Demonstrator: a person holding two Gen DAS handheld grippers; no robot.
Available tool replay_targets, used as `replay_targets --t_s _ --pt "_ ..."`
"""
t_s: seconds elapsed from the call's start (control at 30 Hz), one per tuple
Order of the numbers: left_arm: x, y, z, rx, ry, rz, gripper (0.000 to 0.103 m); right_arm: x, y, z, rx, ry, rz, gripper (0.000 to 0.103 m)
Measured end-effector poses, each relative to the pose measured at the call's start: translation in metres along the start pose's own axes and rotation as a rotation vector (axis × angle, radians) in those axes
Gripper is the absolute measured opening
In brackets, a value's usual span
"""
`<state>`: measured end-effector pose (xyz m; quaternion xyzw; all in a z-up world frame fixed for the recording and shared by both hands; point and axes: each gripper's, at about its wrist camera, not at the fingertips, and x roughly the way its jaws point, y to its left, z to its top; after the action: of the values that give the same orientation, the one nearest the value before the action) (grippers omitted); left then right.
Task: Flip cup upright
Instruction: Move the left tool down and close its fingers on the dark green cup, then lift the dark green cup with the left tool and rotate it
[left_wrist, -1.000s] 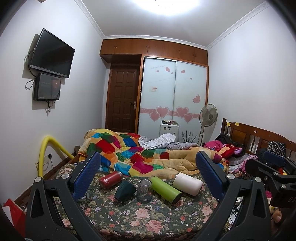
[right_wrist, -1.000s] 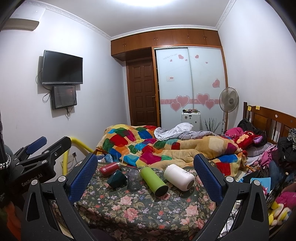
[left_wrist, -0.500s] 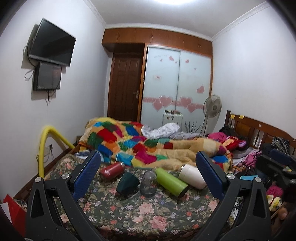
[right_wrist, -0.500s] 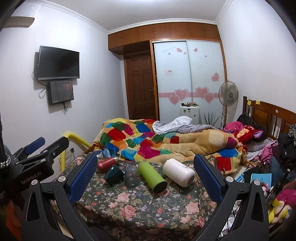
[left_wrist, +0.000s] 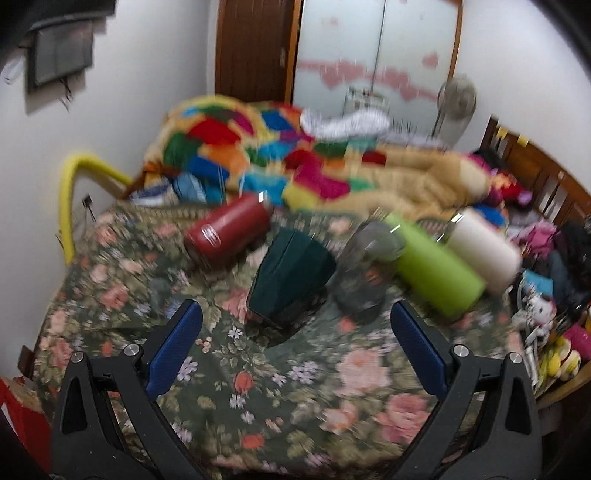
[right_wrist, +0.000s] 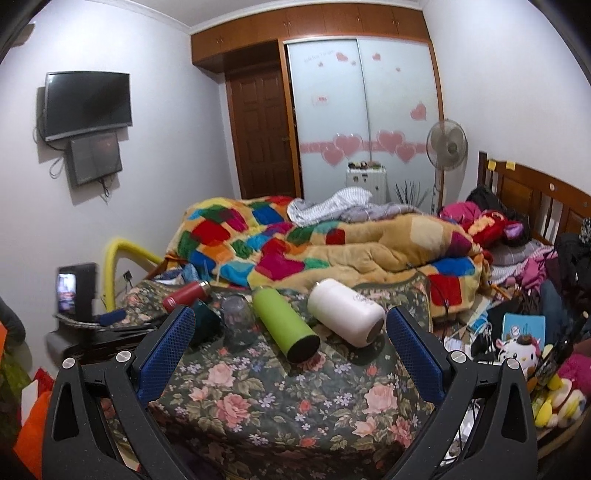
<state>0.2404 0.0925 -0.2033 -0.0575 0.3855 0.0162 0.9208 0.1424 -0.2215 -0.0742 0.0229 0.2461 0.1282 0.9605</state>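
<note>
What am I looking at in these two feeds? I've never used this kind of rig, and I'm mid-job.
There is no robot arm: a person holds one two-finger gripper in each hand, with a fisheye camera on each looking along its fingers. The blurred view belongs to the left gripper, the sharp one to the right gripper. Both are open and hold nothing. On the floral bedspread lie a red bottle, a dark green cup tipped over, a clear glass that seems upside down, a green bottle and a white bottle. The left gripper points at the dark green cup.

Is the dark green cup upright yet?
No. The dark green cup lies tipped on the floral bedspread, ahead of the open left hand-held gripper.
</note>
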Motion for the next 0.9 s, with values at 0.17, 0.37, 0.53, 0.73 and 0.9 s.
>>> replay_targets --t_s 0.17,0.37,0.53,0.73,0.9 --pt "0.062 0.001 -0.004 0.073 0.112 -0.006 0.091 0.025 -0.005 -0.002 0.006 0.059 -0.026 0.103" --pt "0.104 -0.006 -0.005 0.149 0.140 -0.004 0.088 0.048 -0.006 -0.006 0.008 0.114 -0.036 0.103" --pt "0.122 -0.003 0.001 0.148 0.139 -0.010 0.080 0.063 -0.009 -0.007 0.003 0.149 -0.048 0.103" --pt "0.127 -0.002 0.006 0.144 0.118 -0.008 0.073 0.066 -0.007 -0.008 -0.007 0.166 -0.061 0.103" --pt "0.118 0.000 0.002 0.115 0.114 0.005 0.068 0.067 -0.004 -0.008 -0.011 0.168 -0.064 0.103"
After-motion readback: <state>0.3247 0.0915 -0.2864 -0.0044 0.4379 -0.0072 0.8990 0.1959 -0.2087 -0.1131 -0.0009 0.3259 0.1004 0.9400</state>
